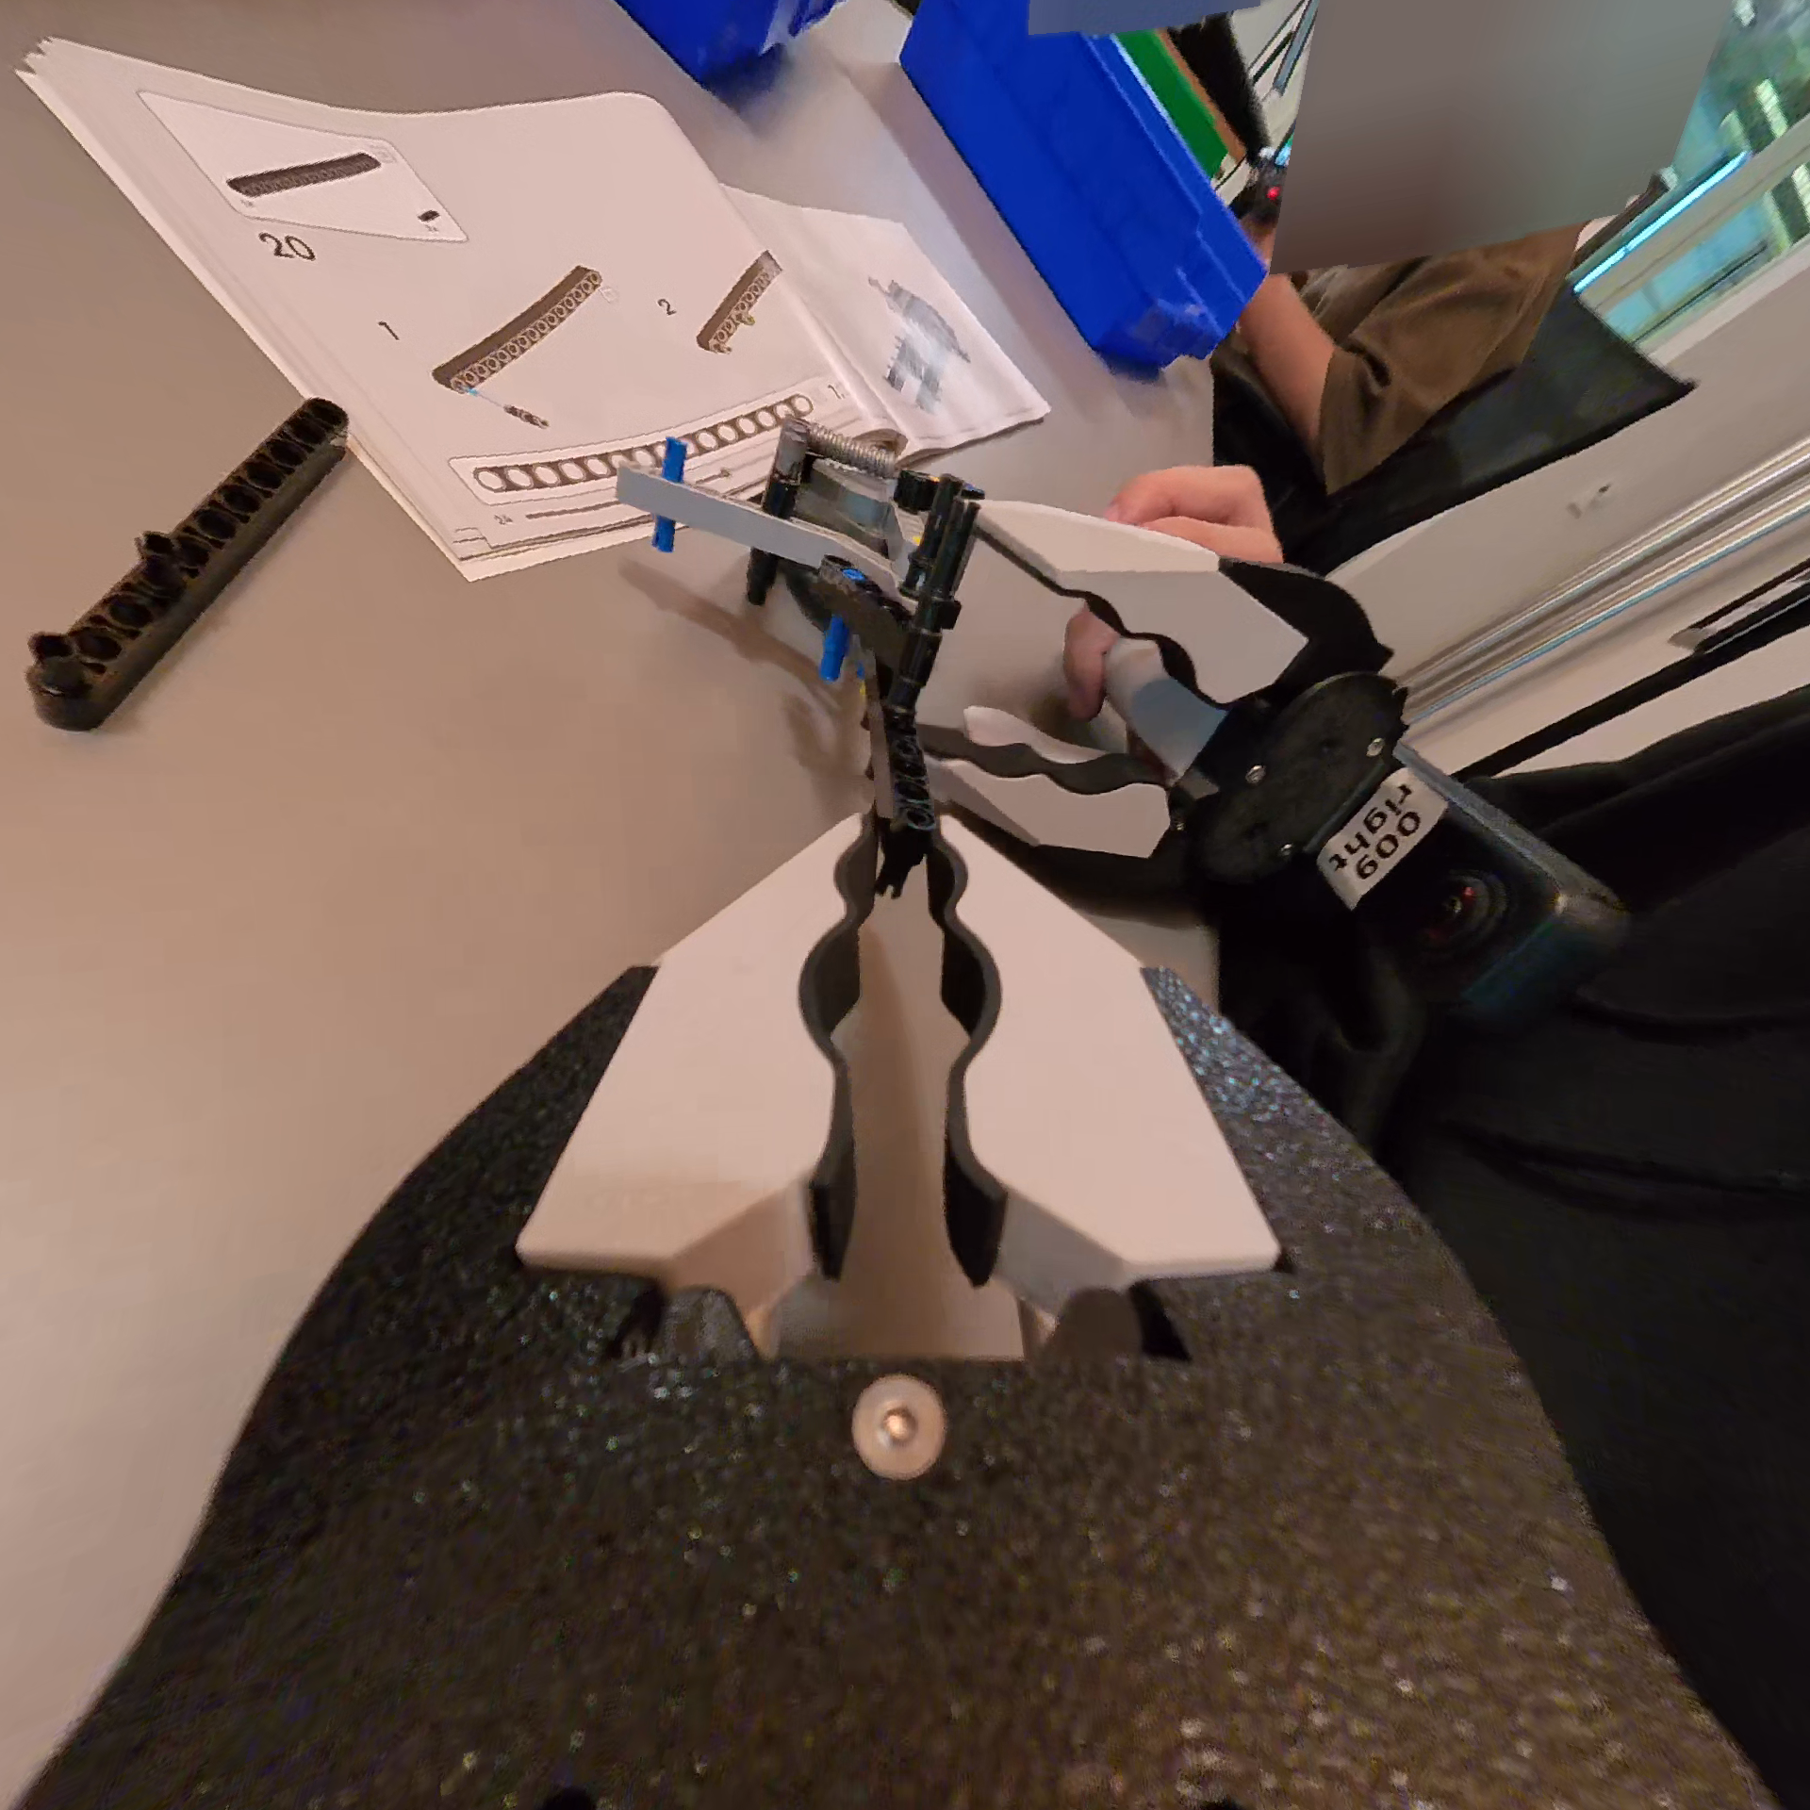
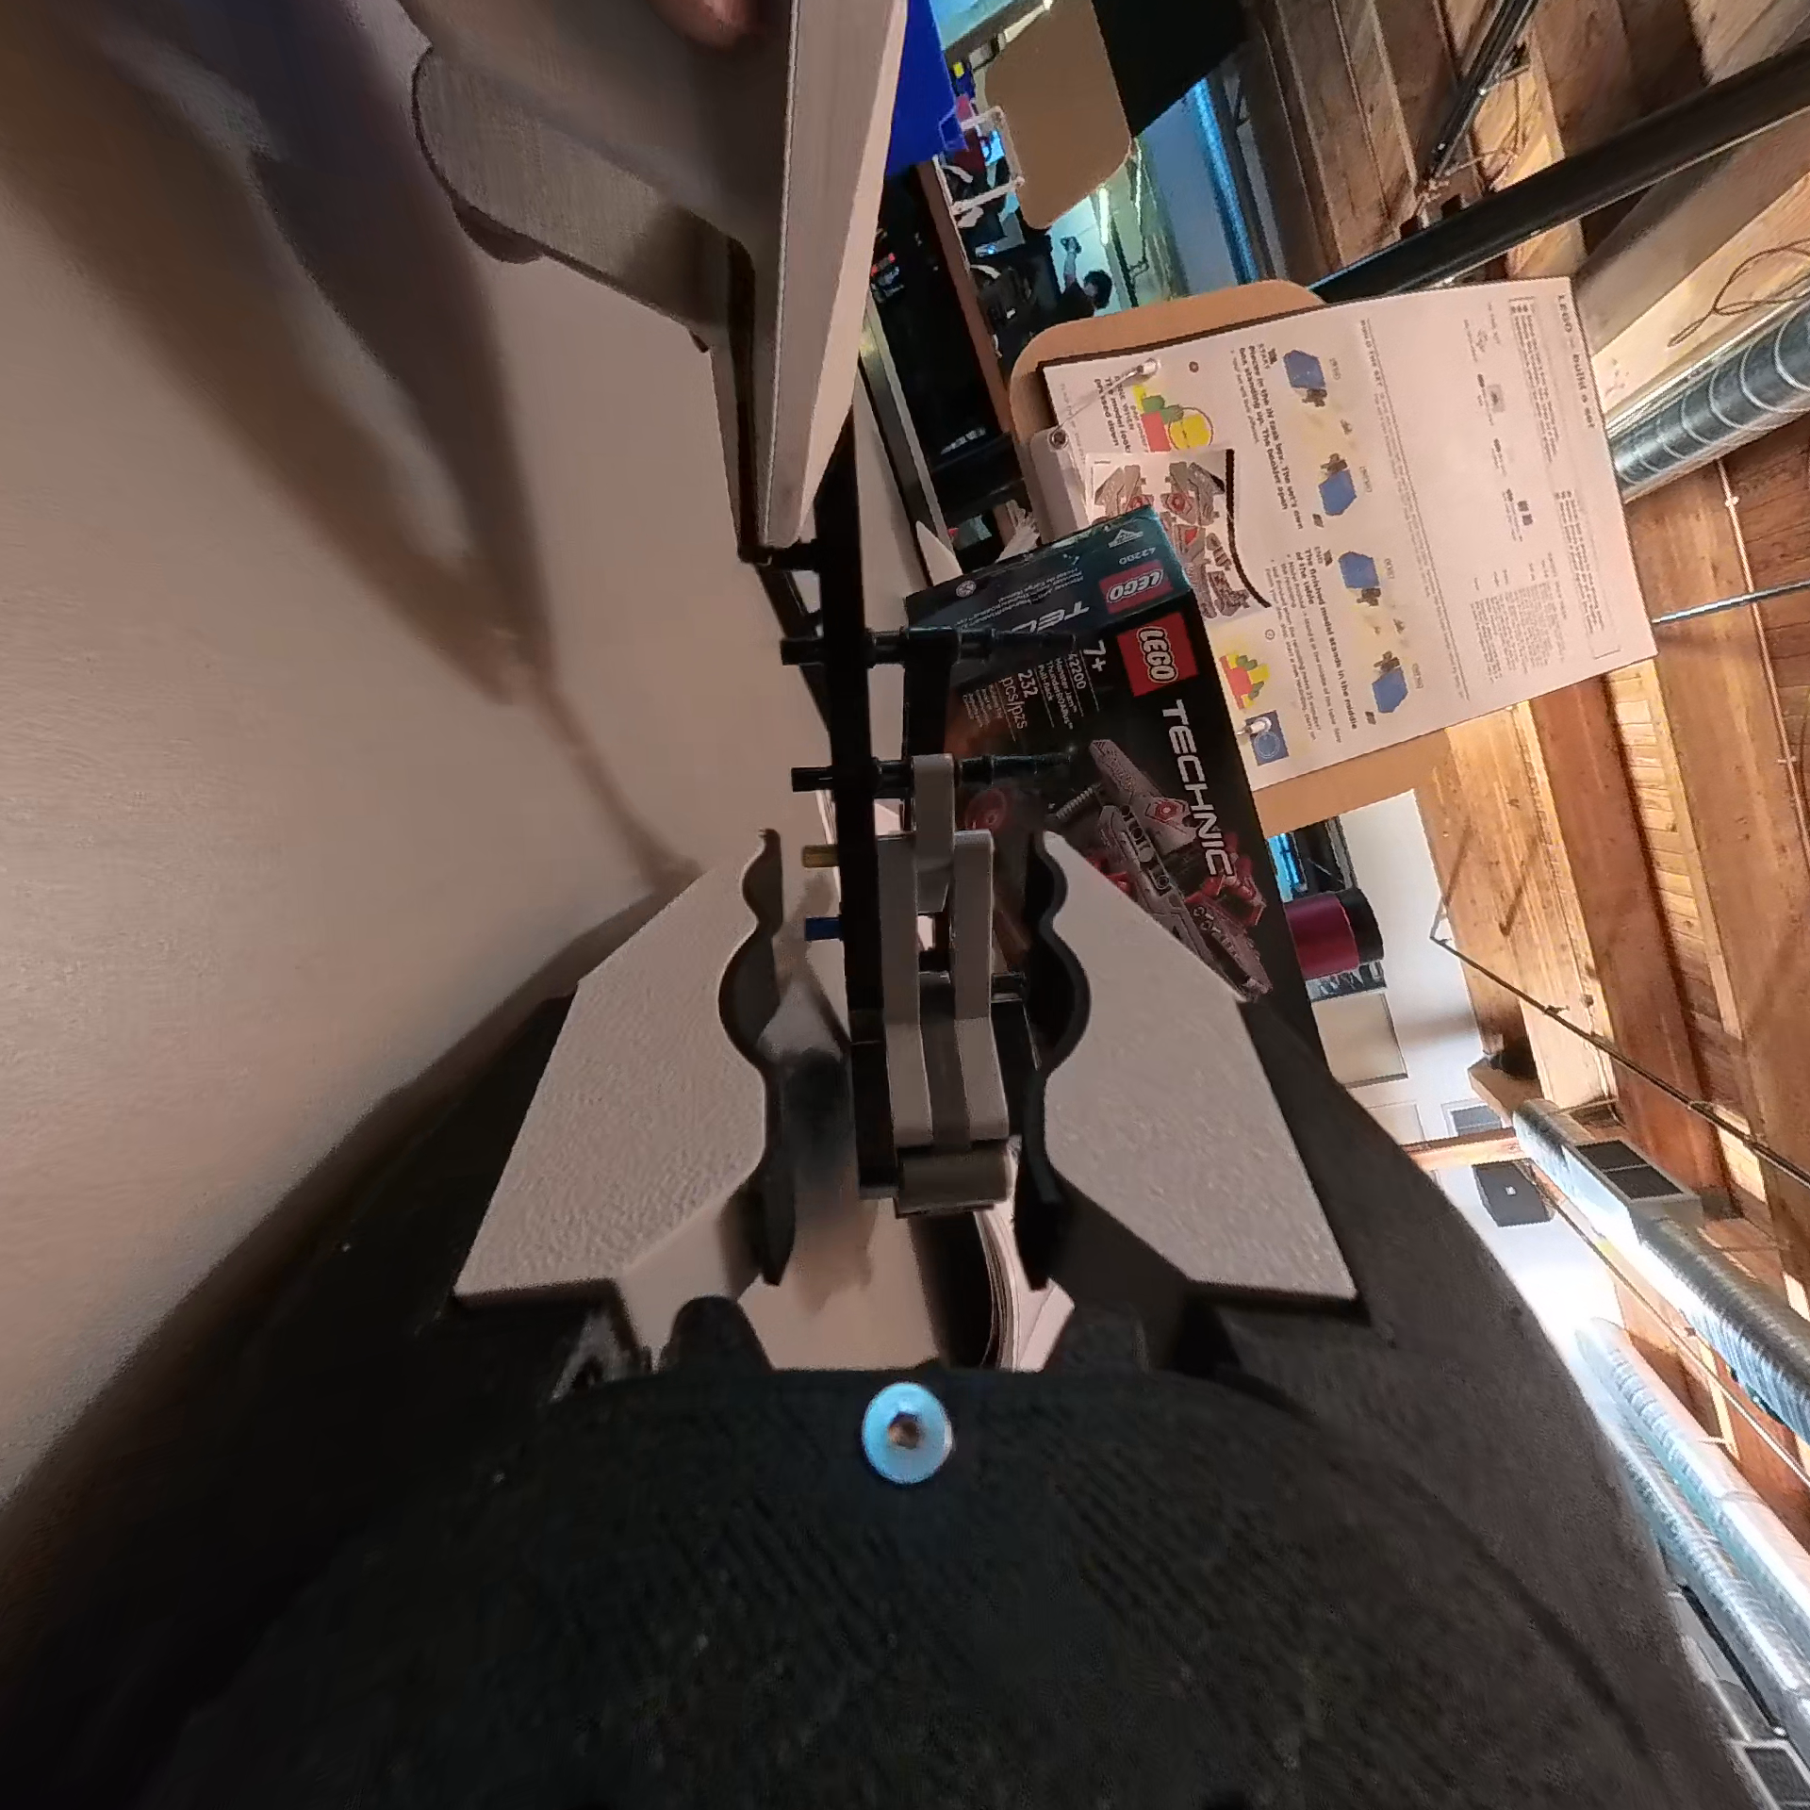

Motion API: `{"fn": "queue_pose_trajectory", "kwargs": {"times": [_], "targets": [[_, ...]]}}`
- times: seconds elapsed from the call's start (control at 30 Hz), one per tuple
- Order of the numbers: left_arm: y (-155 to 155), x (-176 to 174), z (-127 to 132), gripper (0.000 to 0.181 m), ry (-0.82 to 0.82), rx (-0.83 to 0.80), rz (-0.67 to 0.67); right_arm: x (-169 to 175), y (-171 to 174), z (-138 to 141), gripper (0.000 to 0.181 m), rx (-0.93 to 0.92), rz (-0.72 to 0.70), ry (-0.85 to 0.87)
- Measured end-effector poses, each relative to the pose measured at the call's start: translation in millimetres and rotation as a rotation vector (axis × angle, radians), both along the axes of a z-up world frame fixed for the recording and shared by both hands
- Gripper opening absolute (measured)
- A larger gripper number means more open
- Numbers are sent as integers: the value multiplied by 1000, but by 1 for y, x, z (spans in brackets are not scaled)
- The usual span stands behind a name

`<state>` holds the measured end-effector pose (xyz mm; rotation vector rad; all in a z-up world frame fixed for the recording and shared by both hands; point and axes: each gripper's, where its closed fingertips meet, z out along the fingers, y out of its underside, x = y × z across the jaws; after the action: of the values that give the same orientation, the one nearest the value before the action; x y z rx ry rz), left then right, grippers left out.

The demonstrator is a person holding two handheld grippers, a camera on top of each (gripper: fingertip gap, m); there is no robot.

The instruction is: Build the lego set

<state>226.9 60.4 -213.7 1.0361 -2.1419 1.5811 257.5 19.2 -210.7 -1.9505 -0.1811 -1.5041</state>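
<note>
**Both grippers on the half-built model, long beam waiting**

Your left gripper (image 1: 906,862) sits closest, its tips pinched together on the black liftarm end of the partly built Technic model (image 1: 852,548), which is held up off the grey tabletop (image 1: 392,881). In the right wrist view, your right gripper (image 2: 906,881) straddles the grey and black body of the same model; its tongs stand visibly apart, and you cannot tell from either view whether the pads actually bear on the parts. Blue pins (image 1: 671,490) and a small metal spring (image 1: 852,452) stick out of the grey panel at the far end.

Beyond the model, the instruction booklet (image 1: 548,294) lies open on the table, and a loose long black beam (image 1: 186,563) with a pin or two already seated rests just left of it. Blue bins (image 1: 1077,176) stand farther back; the set's box (image 2: 1107,744) shows past the right gripper.

You seem to be mid-assembly, steadying the sub-assembly between steps. Next, judging by the open page, the long beam gets joined: keep one grip firm, free the other, and line up pins with holes before pressing.
</note>
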Motion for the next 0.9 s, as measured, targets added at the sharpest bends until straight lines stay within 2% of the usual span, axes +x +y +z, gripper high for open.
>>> {"fn": "queue_pose_trajectory", "kwargs": {"times": [0.27,0.5,0.73,0.9], "targets": [[-6,-7,5,7,94,-125,-46,0,-1,7,54,36,-2,-21],[-3,-3,3,7,118,-171,-37,0,-1,3,49,8,-6,-16],[-3,-4,1,7,73,-121,-52,3,-2,-2,38,-16,-18,4],[0,-4,0,8,10,-59,-53,1,0,-4,38,-30,-8,5]]}}
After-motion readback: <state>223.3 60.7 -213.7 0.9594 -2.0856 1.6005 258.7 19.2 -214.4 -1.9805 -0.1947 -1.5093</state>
